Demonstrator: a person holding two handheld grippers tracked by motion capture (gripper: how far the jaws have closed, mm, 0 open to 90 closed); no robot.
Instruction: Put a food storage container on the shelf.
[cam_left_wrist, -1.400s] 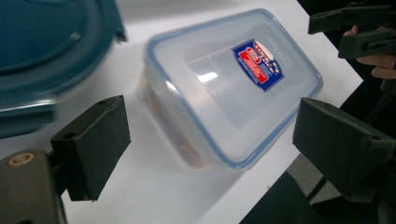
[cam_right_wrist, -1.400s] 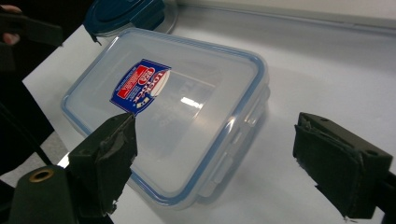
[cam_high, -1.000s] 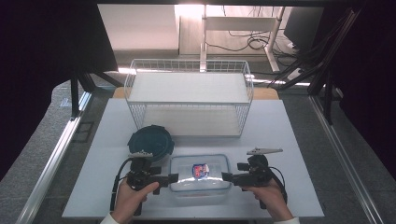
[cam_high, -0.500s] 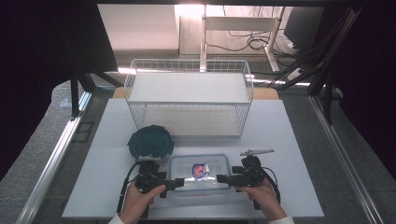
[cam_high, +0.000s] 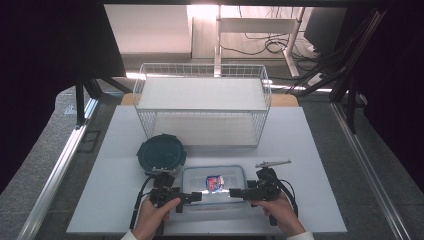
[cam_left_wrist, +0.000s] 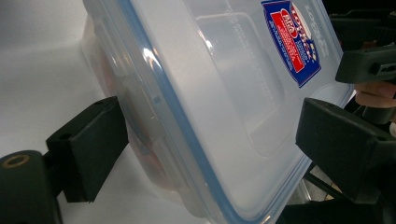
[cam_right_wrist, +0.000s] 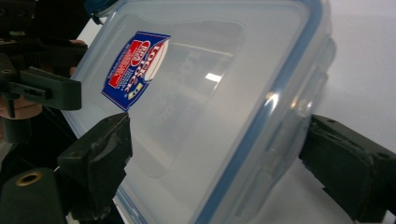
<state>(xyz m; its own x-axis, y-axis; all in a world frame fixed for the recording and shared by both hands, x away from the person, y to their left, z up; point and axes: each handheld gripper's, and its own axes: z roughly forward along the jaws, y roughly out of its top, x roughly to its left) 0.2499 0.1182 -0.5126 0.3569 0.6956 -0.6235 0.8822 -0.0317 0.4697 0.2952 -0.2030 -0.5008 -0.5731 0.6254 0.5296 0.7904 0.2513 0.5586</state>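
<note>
Clear container with blue-rimmed lid and a red-blue label sits flat on the tabletop near the front edge, about midway between the left and right edges. My left gripper is at its left short end, my right gripper at its right short end, each pointing inward. In the left gripper view the container runs between my two jaws, which are spread on either side of its end; a gap shows at both jaws, so spread and not clamped. Same in the right gripper view: container between wide-apart jaws, side latch near the far jaw, no firm contact that I can see. My left hand and right hand come in over the front edge.

Dark round lid lies just behind the container's left rear corner, close to touching it. A thin grey tool lies just off the right rear corner. White wire basket stands at the back of the tabletop, well apart from the container, with a bare strip of top between them. Right side of the tabletop is open out to the right edge; left side open out to the left edge. Little room between container and front edge.
</note>
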